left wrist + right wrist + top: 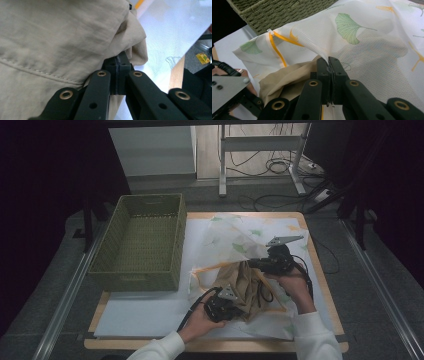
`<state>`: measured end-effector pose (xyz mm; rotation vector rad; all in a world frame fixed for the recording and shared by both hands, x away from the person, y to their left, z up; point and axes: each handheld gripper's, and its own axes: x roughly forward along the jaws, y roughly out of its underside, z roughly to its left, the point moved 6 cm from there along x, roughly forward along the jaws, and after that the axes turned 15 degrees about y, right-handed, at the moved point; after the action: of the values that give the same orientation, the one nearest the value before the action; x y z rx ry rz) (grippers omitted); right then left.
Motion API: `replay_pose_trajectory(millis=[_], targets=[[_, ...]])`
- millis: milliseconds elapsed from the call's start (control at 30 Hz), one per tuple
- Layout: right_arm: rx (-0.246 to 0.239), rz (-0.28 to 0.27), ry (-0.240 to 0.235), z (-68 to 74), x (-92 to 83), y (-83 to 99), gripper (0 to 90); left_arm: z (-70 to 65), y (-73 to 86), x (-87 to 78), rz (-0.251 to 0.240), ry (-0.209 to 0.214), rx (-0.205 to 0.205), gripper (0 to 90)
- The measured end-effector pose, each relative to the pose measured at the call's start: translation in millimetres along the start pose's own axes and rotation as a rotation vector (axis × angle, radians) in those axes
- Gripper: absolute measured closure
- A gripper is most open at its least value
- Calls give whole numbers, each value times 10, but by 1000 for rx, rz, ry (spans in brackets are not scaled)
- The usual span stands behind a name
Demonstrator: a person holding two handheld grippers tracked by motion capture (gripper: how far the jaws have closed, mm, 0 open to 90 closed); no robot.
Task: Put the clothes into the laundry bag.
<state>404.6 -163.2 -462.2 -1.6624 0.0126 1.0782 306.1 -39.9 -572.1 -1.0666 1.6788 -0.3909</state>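
The work in hand looks like stuffing a crumpled beige cotton garment (243, 287) into a white mesh laundry bag printed with green and yellow ginkgo leaves and edged with an orange zipper (372, 50), and it seems roughly halfway. The garment lies at the near right of the surface (150, 312), part of it under the mesh, the rest bunched outside the mouth toward the person. The left tool (117, 65) is clamped tight on a fold of the garment; the right tool (328, 62) is closed on the bag's mesh edge, lifting it. Pushing the rest inside and zipping remain. The woven green rectangular basket (141, 240) stands apart at the left.
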Motion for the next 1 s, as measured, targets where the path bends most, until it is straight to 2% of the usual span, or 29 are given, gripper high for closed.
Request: replay_pose_trajectory(millis=[367, 733, 833, 1000], targets=[[2, -2, -3, -4, -11, -3, 863, 108, -85, 24, -7, -10, -4, 900], [5, -10, 0, -7, -41, -14, 863, 224, -169, 48, -24, -64, -6, 900], [5, -12, 0, -10, -43, -16, 863, 246, -200, 50, -16, -84, 5, 900], [7, -16, -1, -9, -51, -21, 862, 285, -244, 76, -24, -104, -8, 900]])
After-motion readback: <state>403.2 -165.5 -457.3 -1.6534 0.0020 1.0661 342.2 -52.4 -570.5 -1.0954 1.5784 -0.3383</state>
